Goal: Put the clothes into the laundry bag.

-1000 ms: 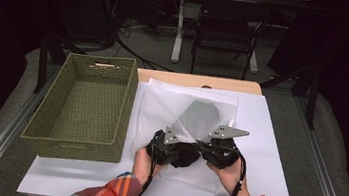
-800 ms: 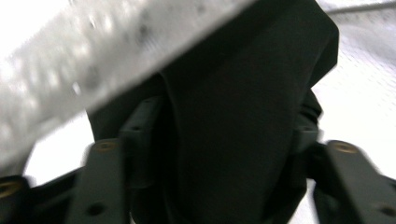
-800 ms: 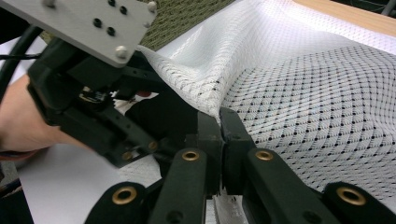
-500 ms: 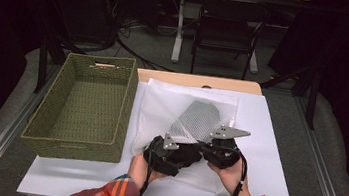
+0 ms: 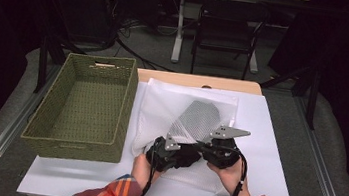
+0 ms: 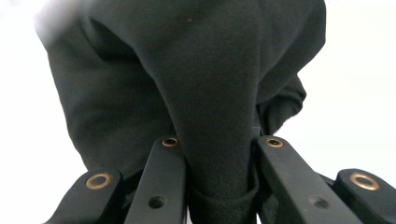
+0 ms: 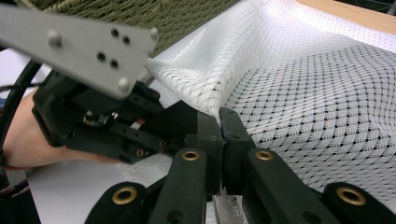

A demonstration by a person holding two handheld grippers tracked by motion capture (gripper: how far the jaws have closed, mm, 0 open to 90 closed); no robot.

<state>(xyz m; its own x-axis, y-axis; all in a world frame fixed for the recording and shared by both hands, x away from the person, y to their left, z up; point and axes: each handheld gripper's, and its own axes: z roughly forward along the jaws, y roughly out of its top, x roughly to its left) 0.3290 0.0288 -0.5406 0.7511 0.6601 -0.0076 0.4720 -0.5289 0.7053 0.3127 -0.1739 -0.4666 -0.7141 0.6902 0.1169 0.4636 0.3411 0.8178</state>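
Your left gripper (image 5: 168, 153) has just been closing its jaws, and they now clamp a fold of black cloth (image 6: 201, 93) that bulges up between them. Your right gripper (image 7: 219, 122) is clenched on the edge of the white mesh bag (image 5: 186, 109), a pinch of netting caught between its jaws. The bag lies on the white sheet (image 5: 268, 139) at the middle of the counter, its open end lifted toward the near edge where both grippers sit side by side; a darker patch shows through the mesh. The green woven basket (image 5: 85, 107) stands just beside the bag, along the counter's left side.
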